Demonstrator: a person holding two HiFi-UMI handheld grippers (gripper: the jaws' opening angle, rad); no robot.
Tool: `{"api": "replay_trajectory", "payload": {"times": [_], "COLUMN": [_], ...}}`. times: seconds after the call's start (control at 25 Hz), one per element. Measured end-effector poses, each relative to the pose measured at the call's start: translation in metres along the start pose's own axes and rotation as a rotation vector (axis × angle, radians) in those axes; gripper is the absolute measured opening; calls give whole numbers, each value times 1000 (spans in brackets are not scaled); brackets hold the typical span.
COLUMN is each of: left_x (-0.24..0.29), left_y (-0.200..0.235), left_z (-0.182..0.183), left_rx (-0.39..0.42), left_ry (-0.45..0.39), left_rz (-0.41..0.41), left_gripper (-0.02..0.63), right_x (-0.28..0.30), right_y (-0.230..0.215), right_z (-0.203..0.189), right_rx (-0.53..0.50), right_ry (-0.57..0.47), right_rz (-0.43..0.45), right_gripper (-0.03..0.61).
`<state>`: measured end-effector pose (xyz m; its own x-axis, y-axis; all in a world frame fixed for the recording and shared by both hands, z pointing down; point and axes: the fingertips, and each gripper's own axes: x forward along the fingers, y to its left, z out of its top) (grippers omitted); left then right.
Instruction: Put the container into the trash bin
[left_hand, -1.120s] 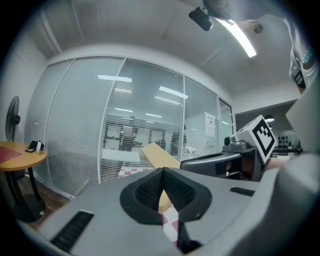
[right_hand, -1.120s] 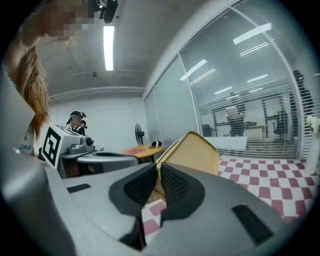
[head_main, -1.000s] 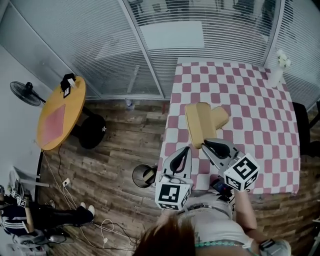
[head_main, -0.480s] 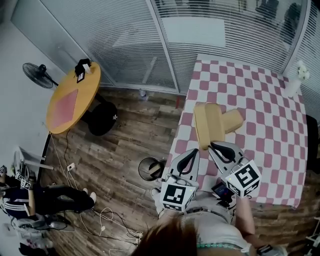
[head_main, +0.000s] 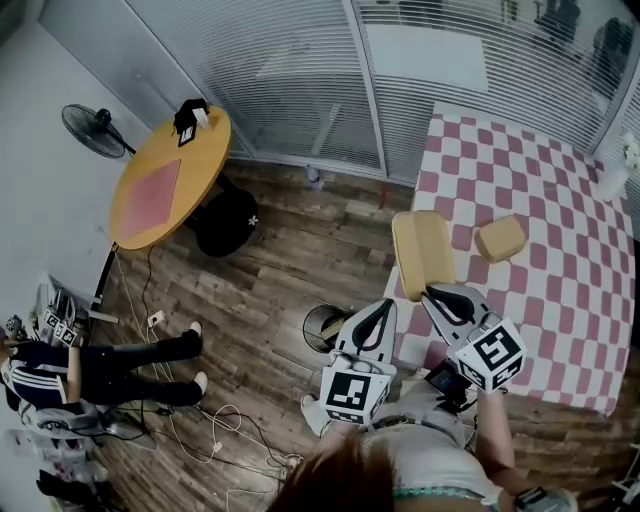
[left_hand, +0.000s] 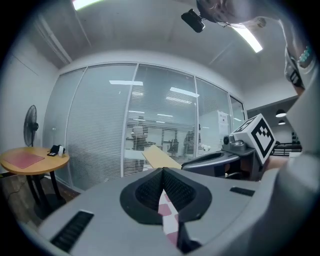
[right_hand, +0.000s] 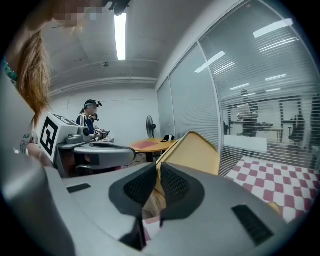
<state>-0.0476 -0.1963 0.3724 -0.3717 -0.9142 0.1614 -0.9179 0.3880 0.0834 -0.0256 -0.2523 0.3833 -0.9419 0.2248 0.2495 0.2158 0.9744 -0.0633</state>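
Container (head_main: 424, 252) is clamped at its edge between the right gripper (head_main: 432, 293) jaws; left gripper (head_main: 384, 305) is closed, holding nothing.

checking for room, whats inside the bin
The bin shows only a dark inside; the left gripper covers its right part, so contents cannot be told.

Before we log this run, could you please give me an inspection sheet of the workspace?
Surface: table with pink-checkered cloth.
Job's things: tan container held tilted at the table's edge; trash bin on the floor nearby.
Clutter: smaller tan piece and white vase on the table.
Grippers: right hand-held gripper shut on the container; left hand-held gripper shut, empty.
Cables: loose cables on the floor.
Surroundings: round table, fan, seated person, blinds.
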Motion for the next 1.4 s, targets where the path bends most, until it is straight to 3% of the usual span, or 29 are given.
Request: {"api": "replay_trajectory", "payload": {"times": [0.36,0.6,1.0,1.4], "left_x": [-108,-168,-224,-255], "left_y": [127,184,217,234], "left_z": [-7,-8,-25,-23], "left_rx": [-10,-28,-53,-100], "left_ry": [-41,-68,-76,-73], "left_rz": [110,167,262,328], "left_gripper": [5,5,5,5], "right_x": [108,159,193,213], "right_y": [136,210,277,312], "right_z": [16,21,17,16], "right_rx": [-36,-57,-100,-127], "right_ry": [3,6,35,98], "right_rz": [107,168,290,373], "right_gripper": [23,23,23,23]}}
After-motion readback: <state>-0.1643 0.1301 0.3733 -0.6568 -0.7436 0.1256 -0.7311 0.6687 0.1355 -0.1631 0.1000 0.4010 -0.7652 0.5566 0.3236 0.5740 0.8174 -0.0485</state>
